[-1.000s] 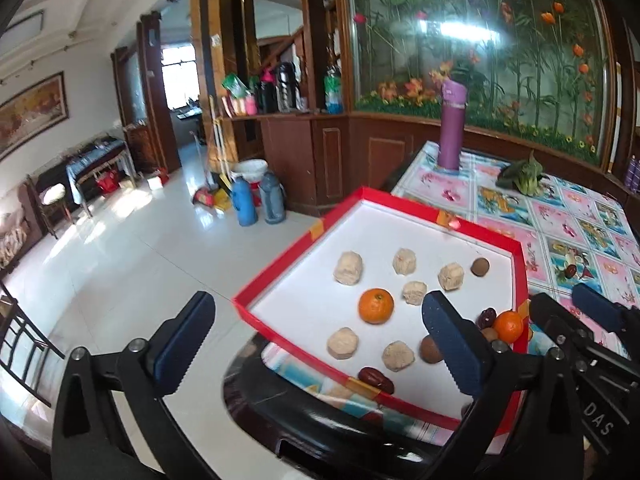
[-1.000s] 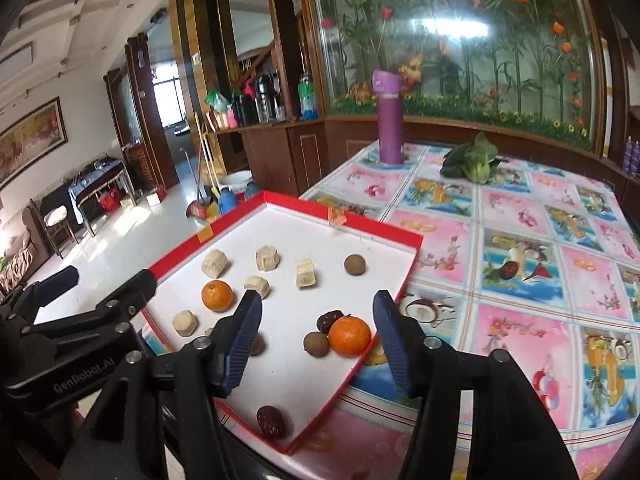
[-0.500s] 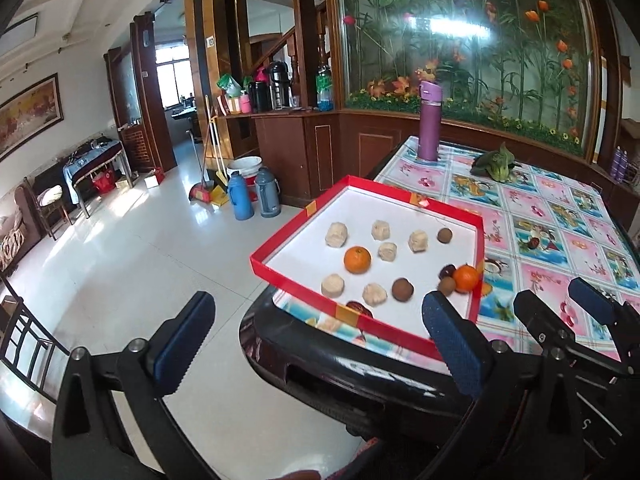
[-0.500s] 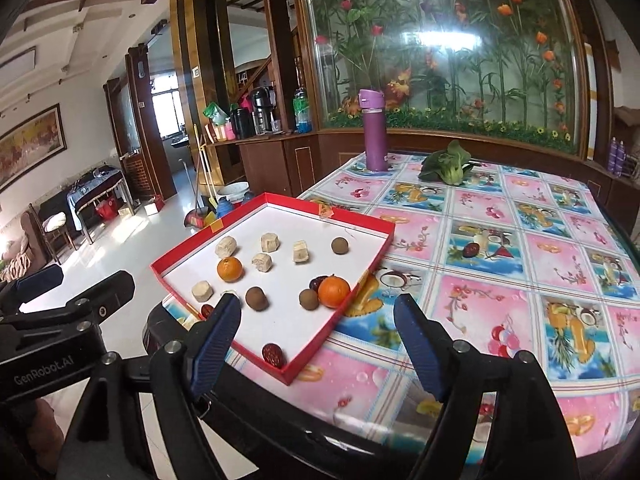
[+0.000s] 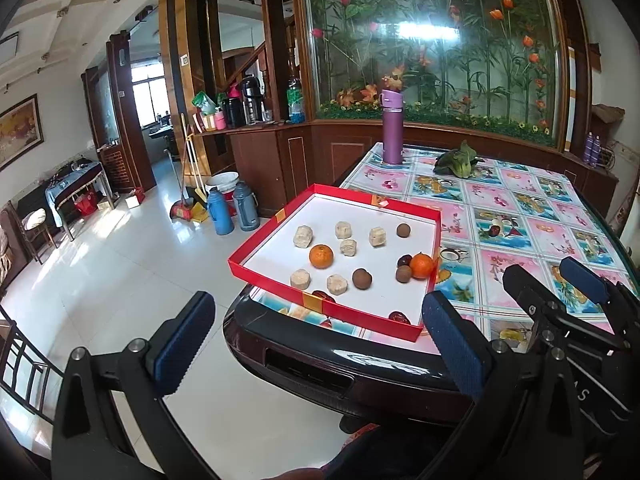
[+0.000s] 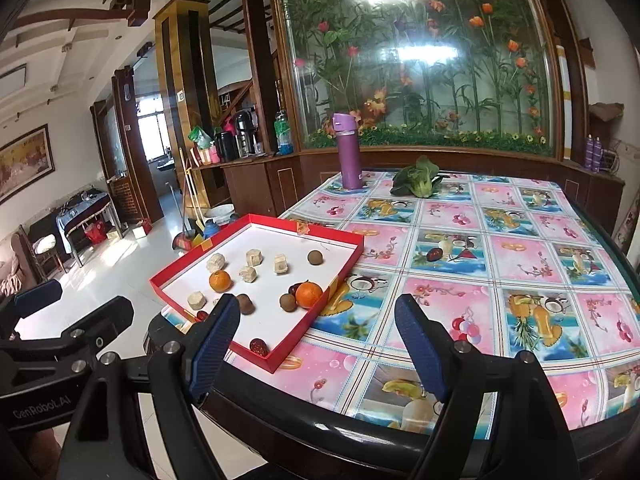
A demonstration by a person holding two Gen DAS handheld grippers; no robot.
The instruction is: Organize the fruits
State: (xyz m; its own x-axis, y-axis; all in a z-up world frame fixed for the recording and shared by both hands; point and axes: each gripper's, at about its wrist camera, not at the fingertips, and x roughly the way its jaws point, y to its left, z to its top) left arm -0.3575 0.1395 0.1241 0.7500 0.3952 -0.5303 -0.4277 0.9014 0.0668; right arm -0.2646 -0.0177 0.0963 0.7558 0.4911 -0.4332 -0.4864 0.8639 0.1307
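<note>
A red-walled tray (image 5: 280,280) (image 6: 344,264) with a white floor lies on the table's near left corner. It holds two oranges (image 5: 321,256) (image 5: 422,265) (image 6: 219,281) (image 6: 309,295), several pale tan lumps (image 5: 303,236) (image 6: 253,257), brown round fruits (image 5: 362,279) (image 6: 315,257) and dark red dates (image 5: 399,317) (image 6: 258,346). My left gripper (image 5: 316,344) is open and empty, held back from the table edge. The right gripper (image 6: 316,344) is open too, above the front edge, right of the tray.
The table (image 6: 520,264) carries a pink fruit-print cloth, a purple flask (image 5: 392,128) (image 6: 349,152) and a leafy green vegetable (image 5: 456,162) (image 6: 416,178) at the far side. Blue thermos jugs (image 5: 222,212), a bucket and a broom stand on the tiled floor to the left.
Both grippers have pulled back and up from the tray, which now looks smaller and farther. The right gripper's jaws have spread wider. Nothing in the tray has moved.
</note>
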